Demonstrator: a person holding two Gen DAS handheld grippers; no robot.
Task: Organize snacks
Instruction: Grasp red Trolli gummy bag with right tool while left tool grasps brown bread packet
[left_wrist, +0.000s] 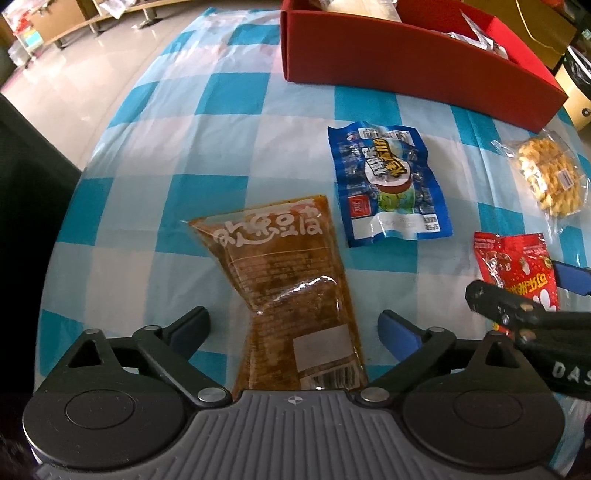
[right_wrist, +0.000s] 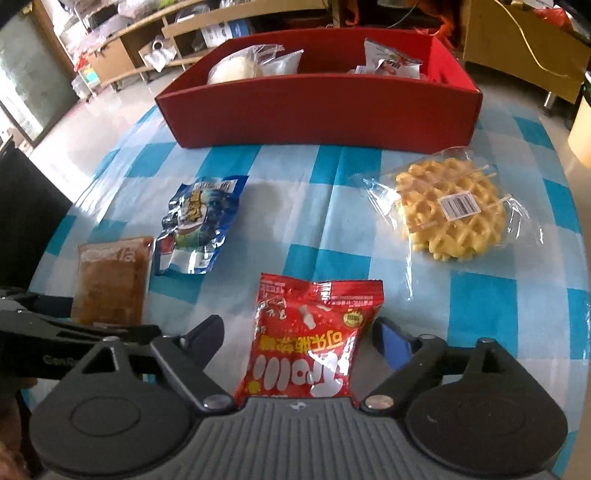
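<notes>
Lining up two grabs: left gripper (left_wrist: 293, 328) spread wide around the brown packet (left_wrist: 291, 291), right gripper (right_wrist: 297, 339) released around the red packet (right_wrist: 308, 339), both flat on the checkered cloth (right_wrist: 314, 206). Next probably: pinch, carry to red box (right_wrist: 314, 110). Box contents visible from right wrist only.

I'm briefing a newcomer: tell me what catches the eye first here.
The big red box at the far edge of the blue-checked tablecloth, snacks already inside. Nearer lie four loose packets: a waffle on the right, and a red packet between the open right claw.
</notes>
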